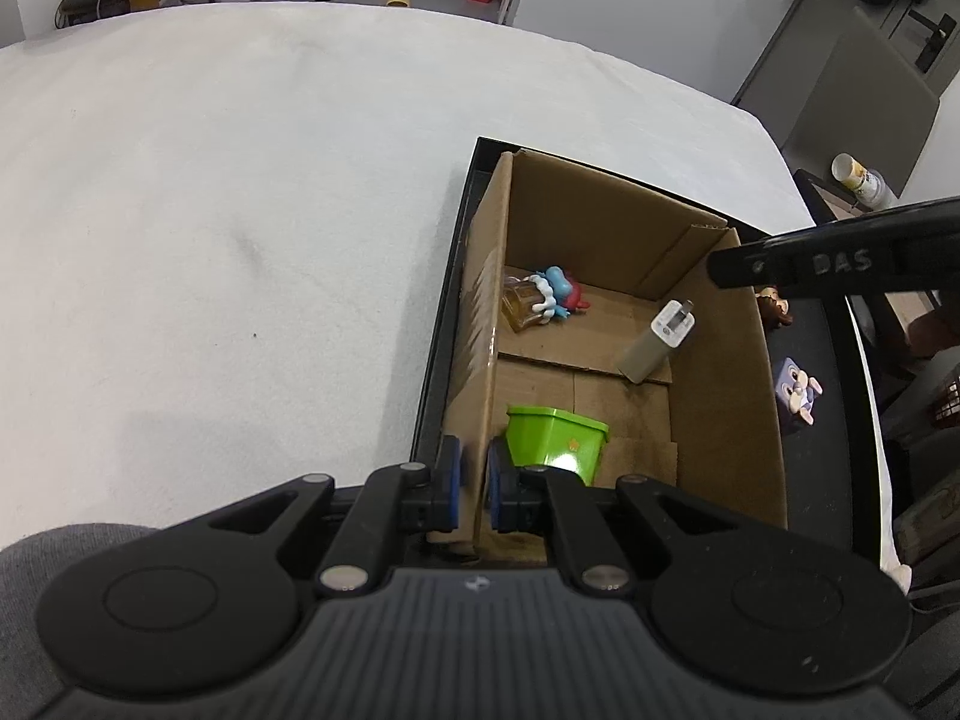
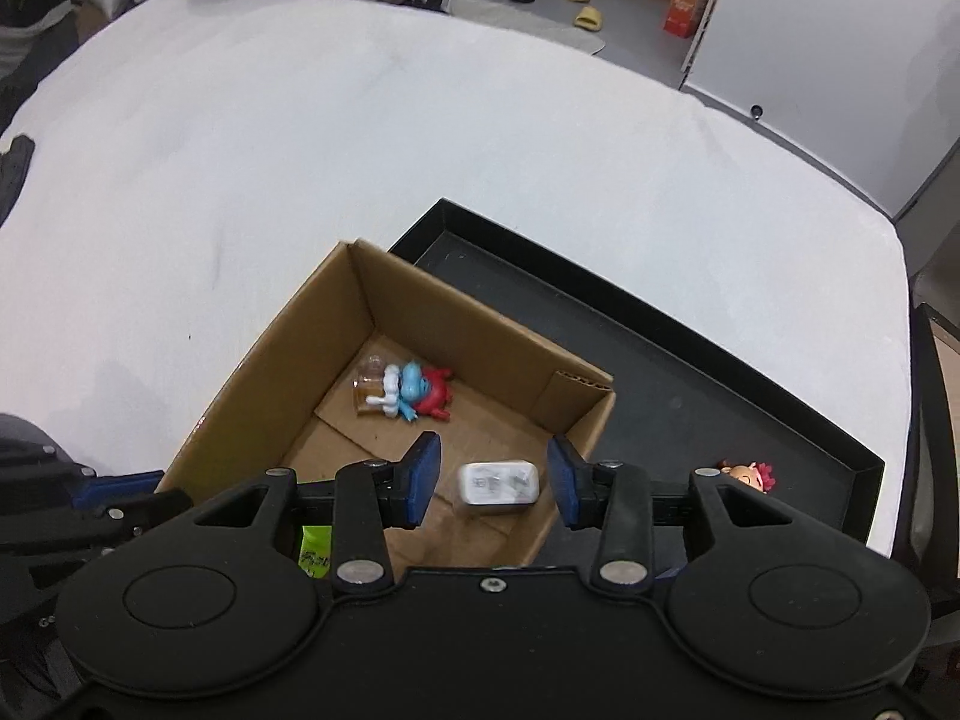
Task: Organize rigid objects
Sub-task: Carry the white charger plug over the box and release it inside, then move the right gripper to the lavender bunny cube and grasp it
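Note:
An open cardboard box [image 1: 600, 228] stands in a black tray [image 1: 444, 324] on a white-covered table. My left gripper [image 1: 474, 471] is shut on the box's near left wall, one pad on each side. Inside the box lie a blue and red figurine [image 1: 555, 294] beside a small amber bottle [image 1: 522, 306], a green container [image 1: 555, 441] and a white charger plug [image 1: 657, 339] leaning on the right wall. My right gripper [image 2: 495, 457] hangs open over the box [image 2: 456, 324]. The charger [image 2: 498, 485] lies below the gap and touches neither pad.
On the black tray [image 2: 690, 396], right of the box, lie a brown figurine [image 1: 774, 306], a purple rabbit cube [image 1: 798, 393] and a red-haired figurine [image 2: 750, 474]. White tabletop [image 1: 240, 210] spreads left and beyond. Past the table's far edge are slippers and an orange box on the floor.

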{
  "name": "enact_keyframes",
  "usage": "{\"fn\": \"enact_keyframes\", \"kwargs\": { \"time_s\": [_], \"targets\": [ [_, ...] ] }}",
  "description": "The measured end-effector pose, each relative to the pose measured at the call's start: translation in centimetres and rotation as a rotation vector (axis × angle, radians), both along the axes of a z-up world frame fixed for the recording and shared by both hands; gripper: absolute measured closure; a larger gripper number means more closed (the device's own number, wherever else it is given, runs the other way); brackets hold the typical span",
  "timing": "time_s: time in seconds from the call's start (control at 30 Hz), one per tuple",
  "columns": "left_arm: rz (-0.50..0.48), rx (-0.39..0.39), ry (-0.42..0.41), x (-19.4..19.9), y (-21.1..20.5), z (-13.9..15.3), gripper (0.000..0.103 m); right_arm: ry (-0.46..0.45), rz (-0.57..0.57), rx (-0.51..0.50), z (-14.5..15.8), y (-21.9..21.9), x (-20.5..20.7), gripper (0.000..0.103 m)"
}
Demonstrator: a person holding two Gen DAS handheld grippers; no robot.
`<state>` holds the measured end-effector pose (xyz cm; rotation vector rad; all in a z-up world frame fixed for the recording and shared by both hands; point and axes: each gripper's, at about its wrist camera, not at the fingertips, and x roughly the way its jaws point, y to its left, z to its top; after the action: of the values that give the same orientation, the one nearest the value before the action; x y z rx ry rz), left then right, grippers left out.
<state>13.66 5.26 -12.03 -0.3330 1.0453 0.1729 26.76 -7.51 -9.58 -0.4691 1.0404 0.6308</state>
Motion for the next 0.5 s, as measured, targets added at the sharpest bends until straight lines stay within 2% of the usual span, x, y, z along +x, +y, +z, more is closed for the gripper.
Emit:
{"fn": "enact_keyframes", "kwargs": {
  "time_s": [0.2,0.5],
  "targets": [
    [0.008,-0.006,0.000,-0.1,0.2,0.0,0.095,-0.011,-0.021,0.033,1.5,-1.4,-0.4,0.061],
    [0.010,0.004,0.005,0.0,0.0,0.0,0.095,0.009,-0.055,0.060,2.0,-4.2,-1.0,0.059]
  ]
}}
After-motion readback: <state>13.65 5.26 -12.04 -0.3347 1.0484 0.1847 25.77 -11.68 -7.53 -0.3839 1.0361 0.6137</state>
